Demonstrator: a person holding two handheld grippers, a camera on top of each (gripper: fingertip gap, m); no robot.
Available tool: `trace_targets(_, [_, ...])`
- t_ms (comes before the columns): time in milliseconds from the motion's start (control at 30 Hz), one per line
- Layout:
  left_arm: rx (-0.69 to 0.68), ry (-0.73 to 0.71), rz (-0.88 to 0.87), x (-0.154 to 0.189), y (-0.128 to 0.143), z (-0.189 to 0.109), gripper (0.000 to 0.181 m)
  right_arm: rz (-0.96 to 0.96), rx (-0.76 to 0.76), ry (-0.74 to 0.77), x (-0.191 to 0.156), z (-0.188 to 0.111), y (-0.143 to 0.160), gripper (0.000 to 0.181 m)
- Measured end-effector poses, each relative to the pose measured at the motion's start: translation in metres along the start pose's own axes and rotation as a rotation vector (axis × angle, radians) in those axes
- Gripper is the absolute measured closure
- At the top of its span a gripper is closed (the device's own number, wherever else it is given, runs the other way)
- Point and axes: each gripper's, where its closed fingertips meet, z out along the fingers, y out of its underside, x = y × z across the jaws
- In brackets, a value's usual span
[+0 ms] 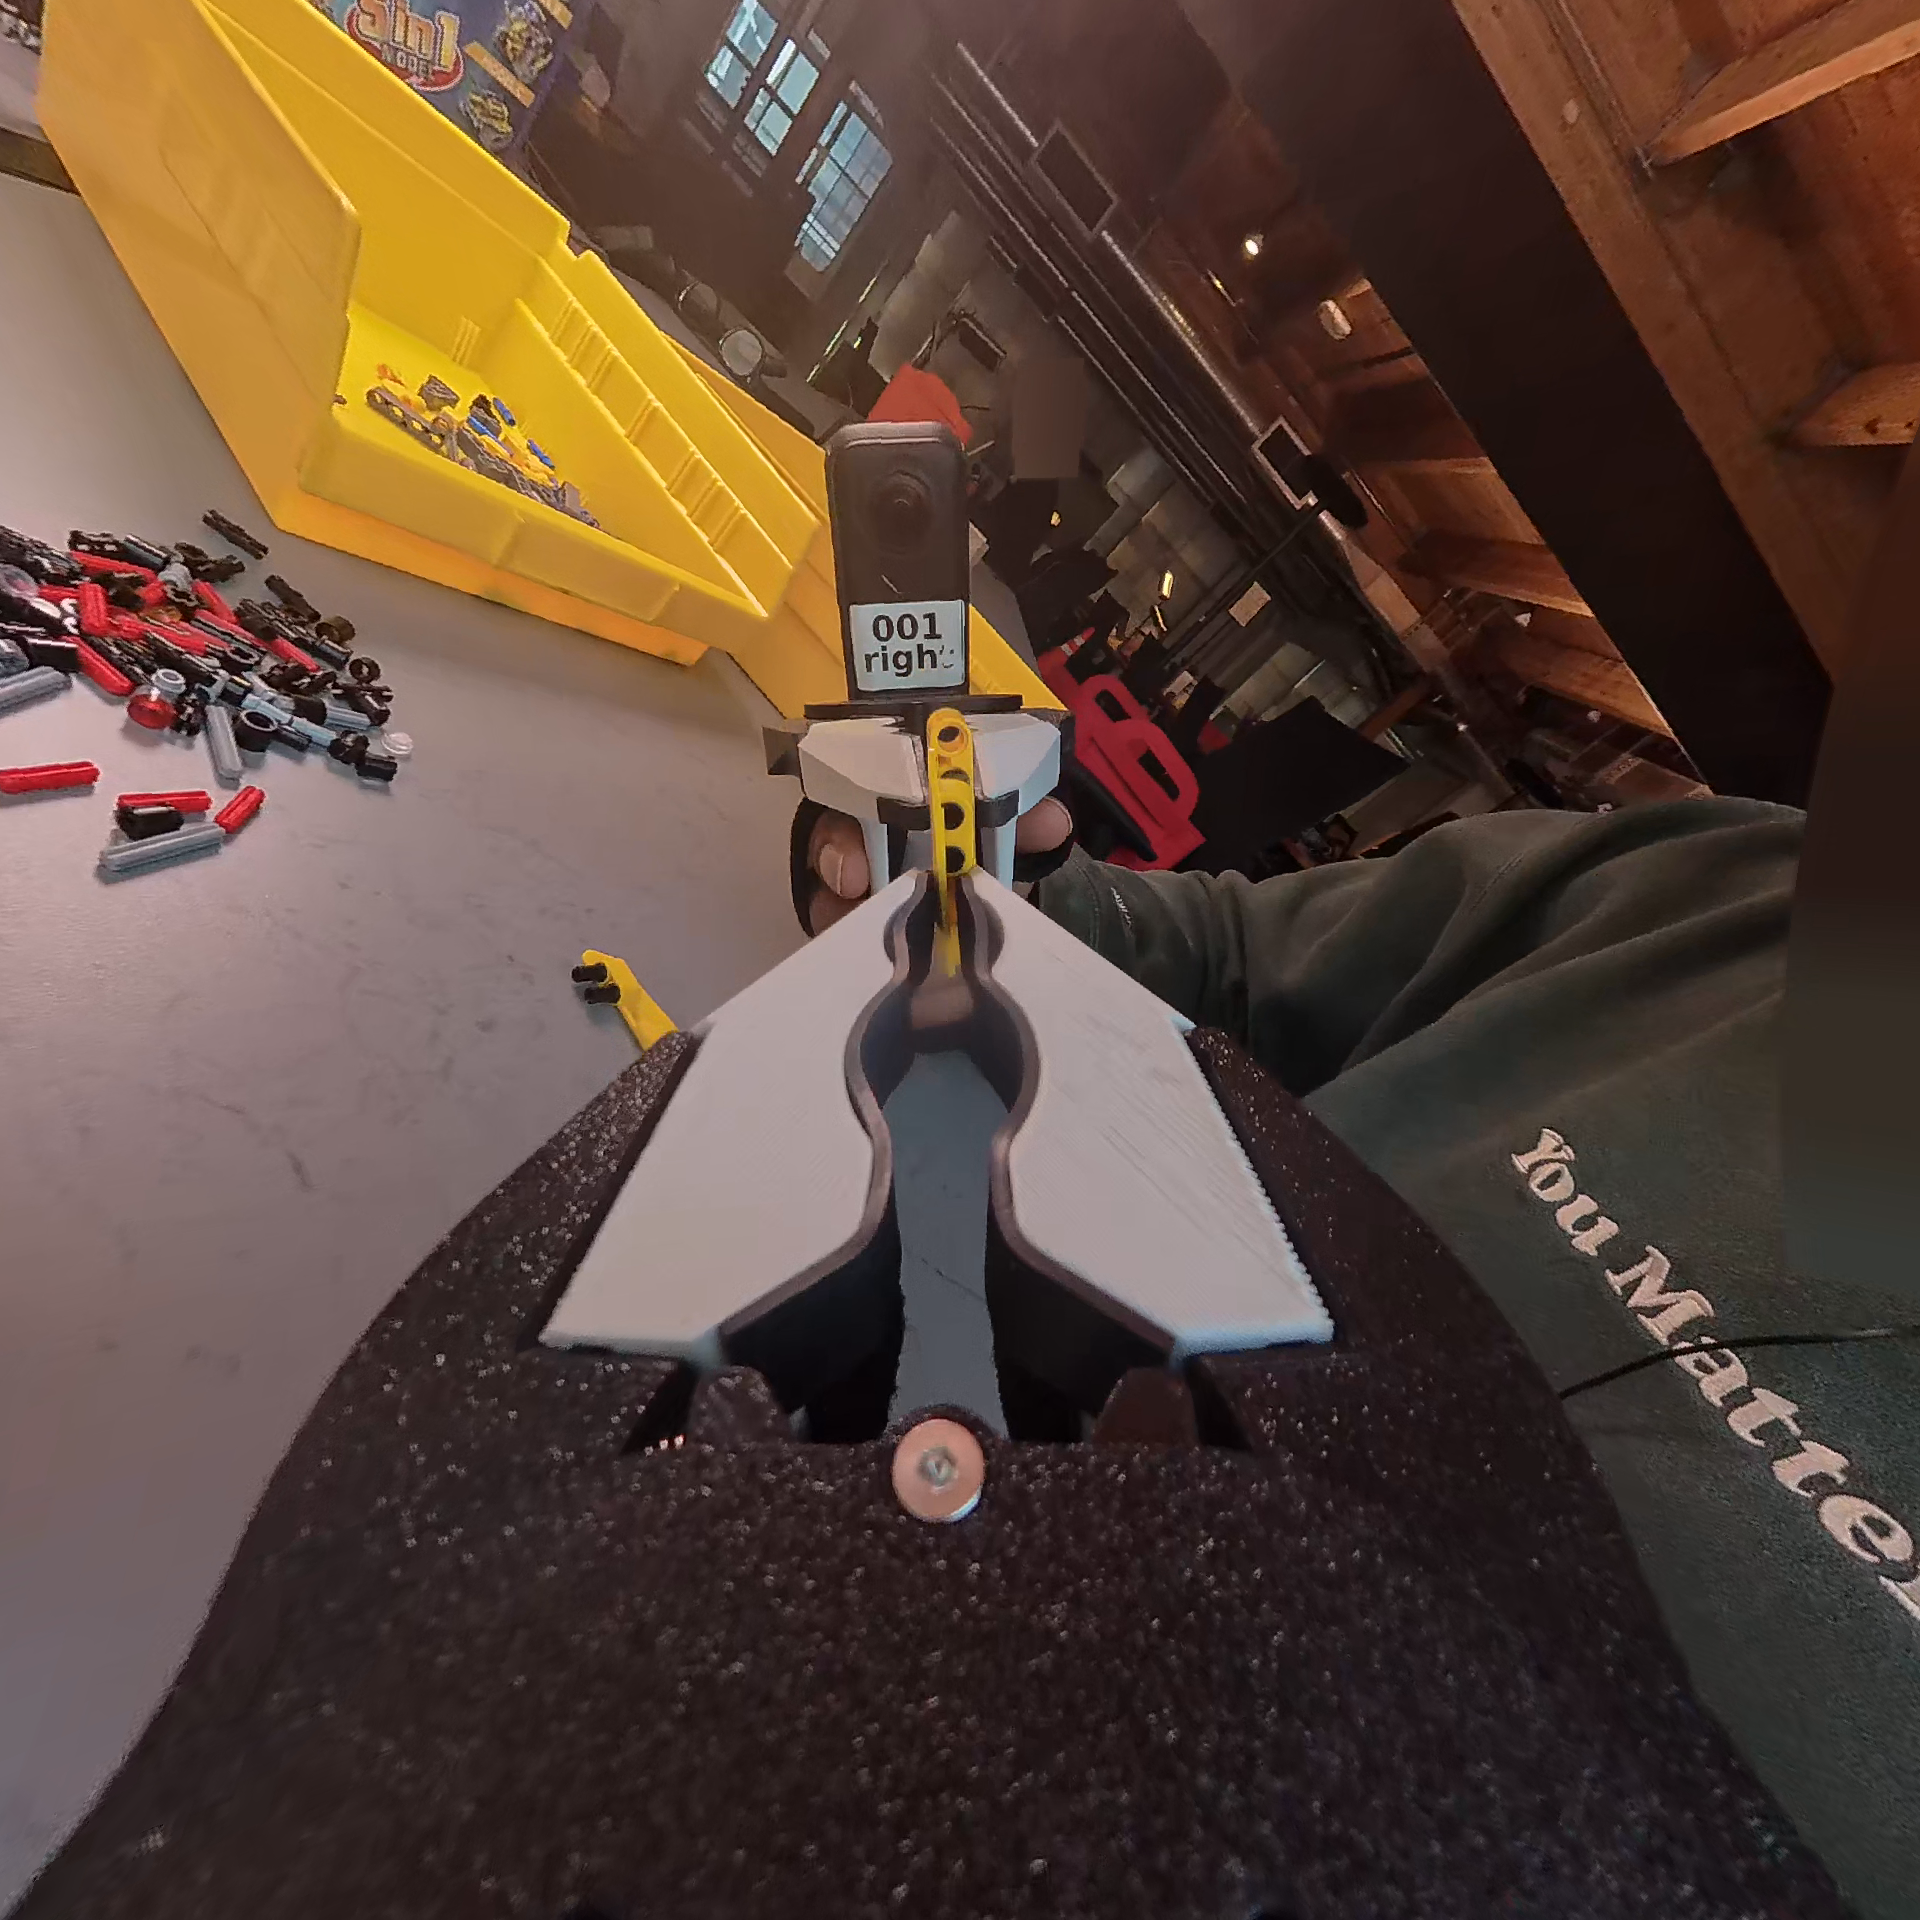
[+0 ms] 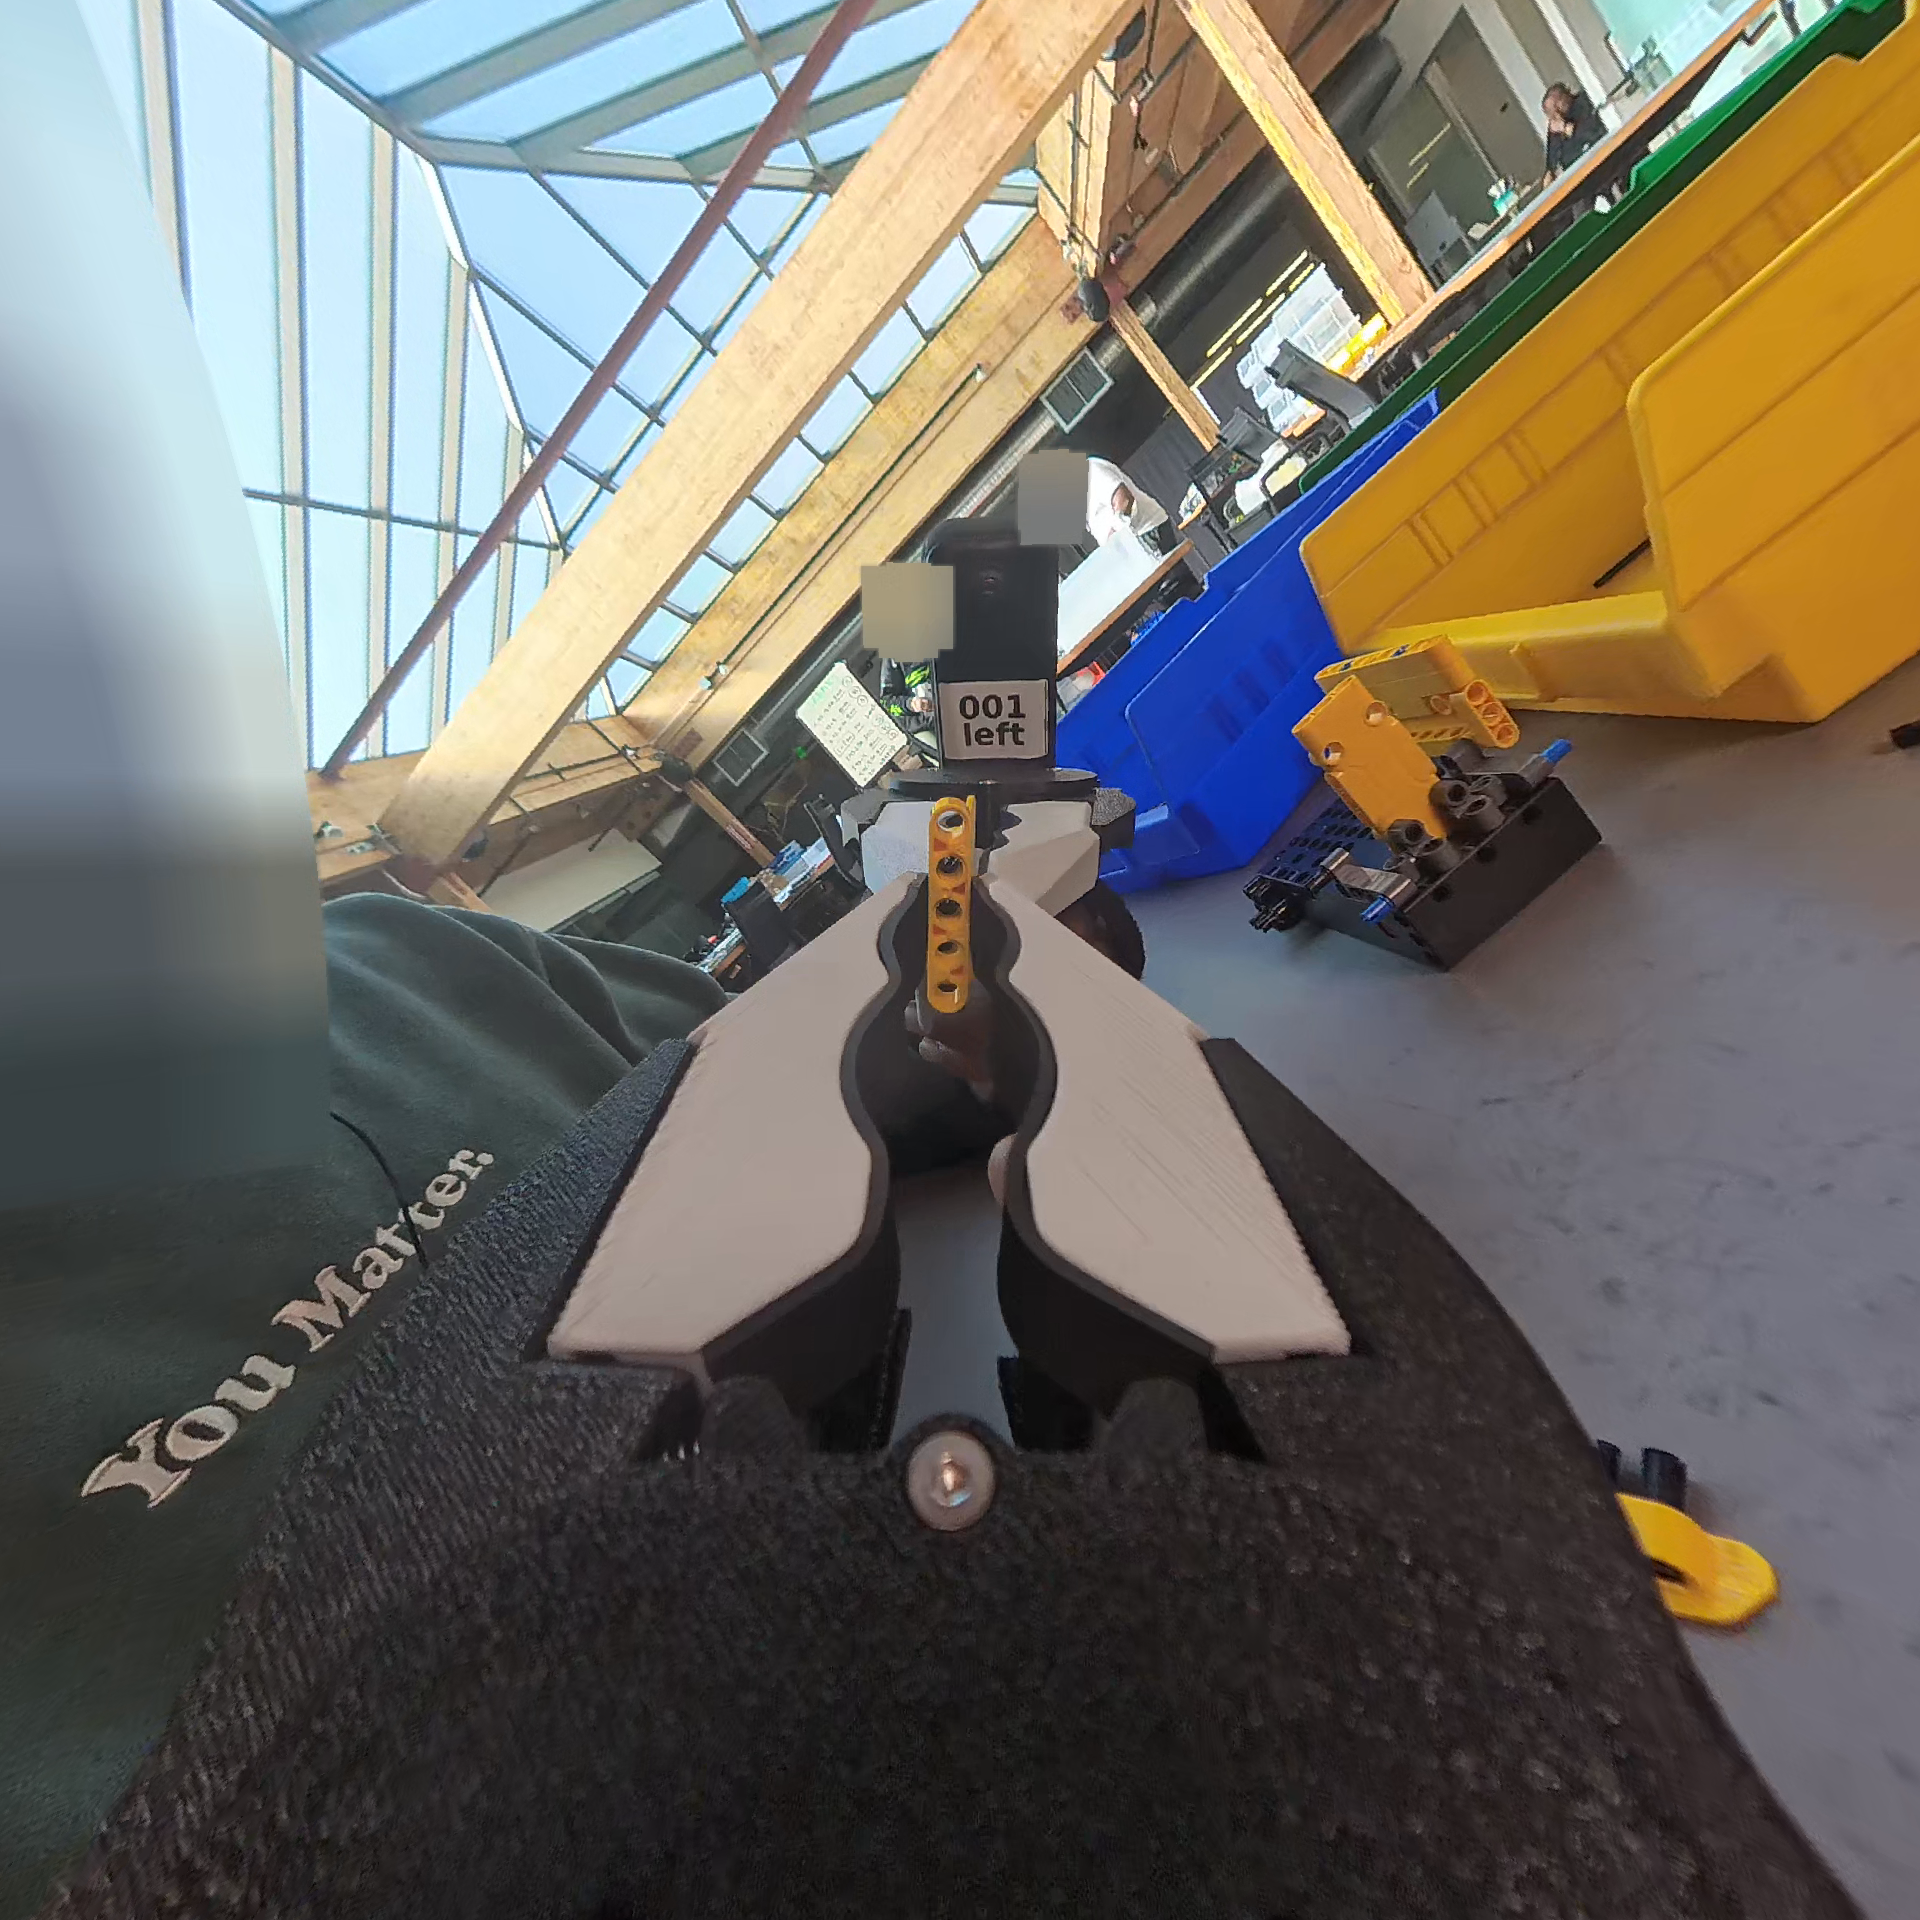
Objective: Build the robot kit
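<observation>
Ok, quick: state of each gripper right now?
Left gripper: shut on the yellow beam.
Right gripper: shut on the same yellow beam, pinched from the opposite end.

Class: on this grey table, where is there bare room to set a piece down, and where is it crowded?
Bare table lies between the loose pile of red, black and grey pieces and the left tool; only a yellow piece with black pins sits there. Another free patch lies below the partly built model. The pile and the yellow bin are crowded.
</observation>
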Motion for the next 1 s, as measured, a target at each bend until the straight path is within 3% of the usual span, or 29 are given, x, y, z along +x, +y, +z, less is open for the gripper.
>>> trace_targets(300, [-0.067,-0.023,-0.020,-0.006,0.014,-0.004,0.179,-0.099,-0.104,0.093,0.008,0.000,0.015,0.174])
trace_targets(533, [-0.208,-0.032,0.070,-0.003,0.033,-0.004,0.179,-0.046,-0.255,0.048,0.004,-0.004,0.037,0.175])
trace_targets(767, [-0.286,-0.013,0.128,0.004,0.043,-0.007,0.179,-0.046,-0.294,0.001,-0.003,-0.002,0.046,0.175])
trace_targets(1000, [-0.370,-0.098,0.172,-0.007,0.056,-0.009,0.179,-0.106,-0.378,0.051,0.007,-0.004,0.060,0.175])
